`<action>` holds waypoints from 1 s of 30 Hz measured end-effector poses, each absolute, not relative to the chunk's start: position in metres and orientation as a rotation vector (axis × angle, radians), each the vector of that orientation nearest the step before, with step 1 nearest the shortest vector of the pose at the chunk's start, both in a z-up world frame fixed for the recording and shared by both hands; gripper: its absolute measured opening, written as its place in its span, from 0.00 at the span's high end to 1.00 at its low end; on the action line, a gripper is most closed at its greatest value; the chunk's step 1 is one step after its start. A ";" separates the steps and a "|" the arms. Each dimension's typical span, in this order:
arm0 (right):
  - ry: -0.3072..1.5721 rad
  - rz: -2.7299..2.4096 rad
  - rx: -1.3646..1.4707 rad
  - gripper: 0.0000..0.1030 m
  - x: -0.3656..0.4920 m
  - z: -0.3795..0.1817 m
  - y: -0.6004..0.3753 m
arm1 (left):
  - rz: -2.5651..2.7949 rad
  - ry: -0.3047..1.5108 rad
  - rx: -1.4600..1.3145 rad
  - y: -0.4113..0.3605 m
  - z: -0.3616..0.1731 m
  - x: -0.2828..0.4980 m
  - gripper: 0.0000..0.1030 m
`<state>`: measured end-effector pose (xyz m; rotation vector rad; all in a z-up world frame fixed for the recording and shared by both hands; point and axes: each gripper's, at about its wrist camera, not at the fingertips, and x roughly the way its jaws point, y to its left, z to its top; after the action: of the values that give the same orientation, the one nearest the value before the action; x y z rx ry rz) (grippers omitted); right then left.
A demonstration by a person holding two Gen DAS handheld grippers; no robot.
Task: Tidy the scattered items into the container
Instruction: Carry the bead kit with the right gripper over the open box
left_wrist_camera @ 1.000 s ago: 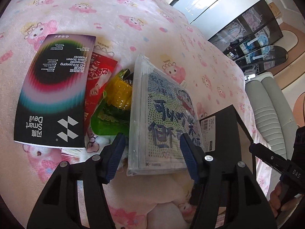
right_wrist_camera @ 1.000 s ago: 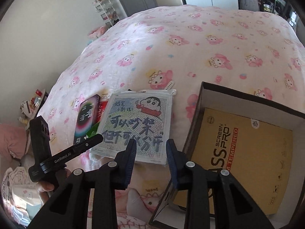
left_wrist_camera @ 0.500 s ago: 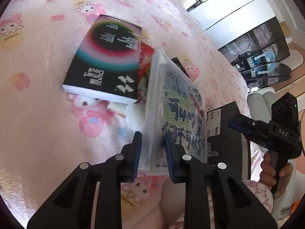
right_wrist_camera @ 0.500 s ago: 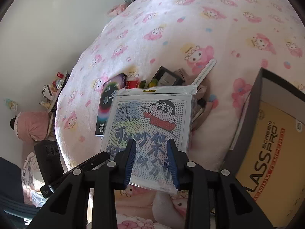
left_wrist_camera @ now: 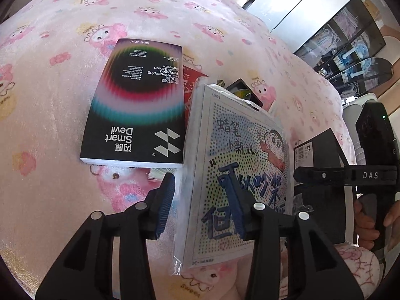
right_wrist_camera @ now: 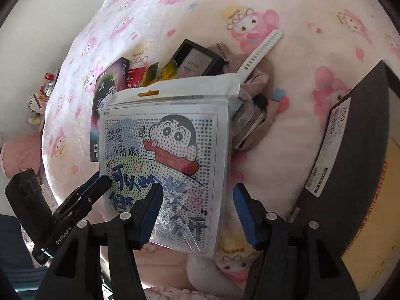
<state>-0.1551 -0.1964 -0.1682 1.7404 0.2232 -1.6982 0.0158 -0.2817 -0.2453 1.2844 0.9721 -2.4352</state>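
The left gripper [left_wrist_camera: 202, 200] has its jaws opening, with the cartoon packet [left_wrist_camera: 240, 175] standing on its edge between them, likely for a handover. The right gripper [right_wrist_camera: 197, 212] has its jaws opening wide around the packet's lower edge. Right of them, the black box [right_wrist_camera: 350, 175] looks to have room.

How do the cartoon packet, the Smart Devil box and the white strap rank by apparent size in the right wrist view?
1. cartoon packet, though it sits nearest the camera
2. Smart Devil box
3. white strap
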 end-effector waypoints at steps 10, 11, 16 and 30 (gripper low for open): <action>0.176 -1.456 1.870 0.44 -0.163 -0.213 -0.214 | -2.416 1.007 1.354 -0.280 -0.246 0.009 0.54; 0.150 -1.502 1.817 0.47 -0.165 -0.199 -0.209 | -2.431 1.004 1.341 -0.278 -0.238 0.011 0.53; 0.030 -1.593 1.616 0.51 -0.163 -0.122 -0.176 | -2.580 0.998 1.264 -0.265 -0.165 0.011 0.51; -0.199 -1.969 1.433 0.52 -0.135 -0.029 0.108 | -2.882 0.780 1.626 -0.039 -0.098 -0.092 0.53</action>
<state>-0.1353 0.1082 -0.0288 1.4326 -0.1989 -1.9688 -0.0920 -0.0391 -0.0977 1.6261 0.7801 -2.8816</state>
